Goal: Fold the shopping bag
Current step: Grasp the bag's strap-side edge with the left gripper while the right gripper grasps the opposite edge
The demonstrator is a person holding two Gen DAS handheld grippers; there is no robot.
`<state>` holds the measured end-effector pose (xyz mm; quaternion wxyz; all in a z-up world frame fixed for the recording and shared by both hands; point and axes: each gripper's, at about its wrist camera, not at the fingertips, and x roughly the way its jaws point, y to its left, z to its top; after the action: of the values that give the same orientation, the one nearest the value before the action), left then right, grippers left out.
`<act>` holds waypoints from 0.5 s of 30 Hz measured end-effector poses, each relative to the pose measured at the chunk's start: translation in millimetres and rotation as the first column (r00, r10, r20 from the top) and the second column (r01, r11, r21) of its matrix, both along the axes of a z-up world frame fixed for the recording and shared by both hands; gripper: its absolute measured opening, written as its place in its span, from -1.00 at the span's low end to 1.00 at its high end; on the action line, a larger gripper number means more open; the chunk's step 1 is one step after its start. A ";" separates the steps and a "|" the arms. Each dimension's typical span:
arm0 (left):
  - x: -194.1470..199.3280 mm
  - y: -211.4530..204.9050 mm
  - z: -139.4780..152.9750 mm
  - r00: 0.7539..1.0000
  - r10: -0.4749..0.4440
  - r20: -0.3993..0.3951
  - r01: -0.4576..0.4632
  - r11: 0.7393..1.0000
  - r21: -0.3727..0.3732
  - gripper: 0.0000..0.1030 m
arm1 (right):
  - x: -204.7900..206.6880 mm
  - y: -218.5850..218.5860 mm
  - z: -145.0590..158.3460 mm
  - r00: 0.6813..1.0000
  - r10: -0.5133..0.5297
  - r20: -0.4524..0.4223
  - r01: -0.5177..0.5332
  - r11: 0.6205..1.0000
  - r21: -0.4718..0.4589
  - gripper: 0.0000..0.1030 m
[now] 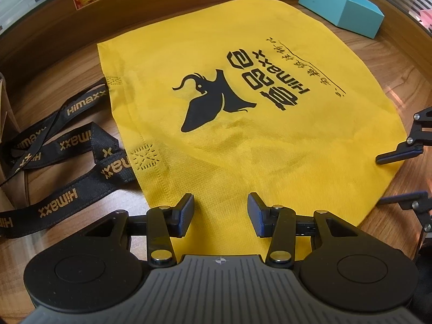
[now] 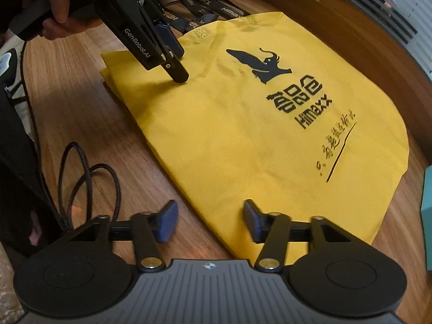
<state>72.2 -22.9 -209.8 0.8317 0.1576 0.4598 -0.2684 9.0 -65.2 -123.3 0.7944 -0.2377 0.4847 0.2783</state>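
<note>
A yellow shopping bag [image 1: 243, 135] with a black bull logo and Himaxx lettering lies flat on the wooden table [image 2: 81, 102]. Its black webbing handles [image 1: 67, 145] sprawl off its left end in the left wrist view. My left gripper [image 1: 221, 202] is open, tips down on the bag's near edge close to the handle end, with flat fabric under the gap. In the right wrist view a hand [image 2: 56, 5] holds this left gripper [image 2: 180, 63]. My right gripper [image 2: 209, 210] is open and straddles the same long edge of the bag [image 2: 270, 135] farther toward its bottom end.
A teal open box [image 1: 343, 5] stands beyond the bag's far corner and shows at the edge as the teal box [image 2: 426, 208]. A looped braided black cable [image 2: 81, 178] lies on the table beside my right gripper. Brown paper [image 1: 5, 113] lies past the handles.
</note>
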 end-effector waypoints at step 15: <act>3.2 8.5 19.8 0.997 0.071 0.013 -0.069 0.990 -0.124 -0.10 | 1.4 -17.3 34.7 0.992 -0.085 0.090 0.074 0.990 0.124 -0.90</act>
<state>75.3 -14.5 -190.0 0.8526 0.0919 0.4404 -0.2658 10.4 -82.5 -88.6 0.8398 -0.1828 0.4380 0.2634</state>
